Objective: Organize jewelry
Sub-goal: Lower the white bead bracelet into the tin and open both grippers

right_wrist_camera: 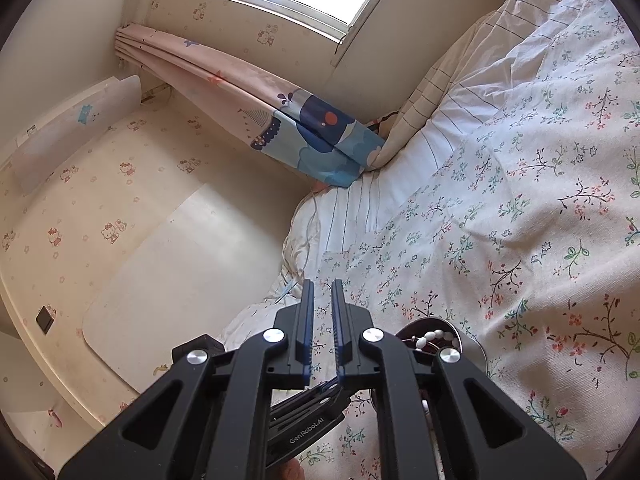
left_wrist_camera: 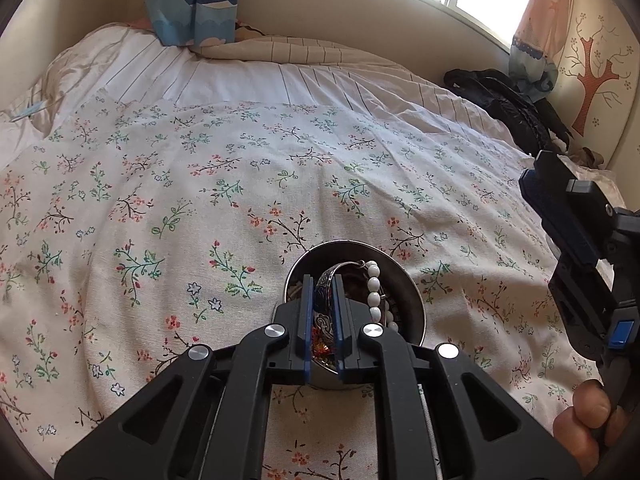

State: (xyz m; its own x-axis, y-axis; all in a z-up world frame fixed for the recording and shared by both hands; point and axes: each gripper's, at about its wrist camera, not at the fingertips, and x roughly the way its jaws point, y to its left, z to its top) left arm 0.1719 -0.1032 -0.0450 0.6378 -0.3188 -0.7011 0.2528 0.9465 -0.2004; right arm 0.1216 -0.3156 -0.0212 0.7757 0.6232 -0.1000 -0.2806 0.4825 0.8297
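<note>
Floral bedspread (left_wrist_camera: 240, 184), blue-patterned silver bangle (left_wrist_camera: 325, 304) in bowl (left_wrist_camera: 408, 288)

The left gripper (left_wrist_camera: 322, 308) is tilting steeply downward, its fingers (left_wrist_camera: 306, 312) clamping a bangle (left_wrist_camera: 325, 298). The right gripper (right_wrist_camera: 321, 320) is pointing nearly level, its fingers (right_wrist_camera: 307, 320) nearly together and gripping nothing. A hand (left_wrist_camera: 588, 428) is gripping the right handle.

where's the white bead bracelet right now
In the left wrist view the white bead bracelet drapes over the right side of the metal bowl on the floral bedspread, just right of the patterned bangle in the left claw.
</note>
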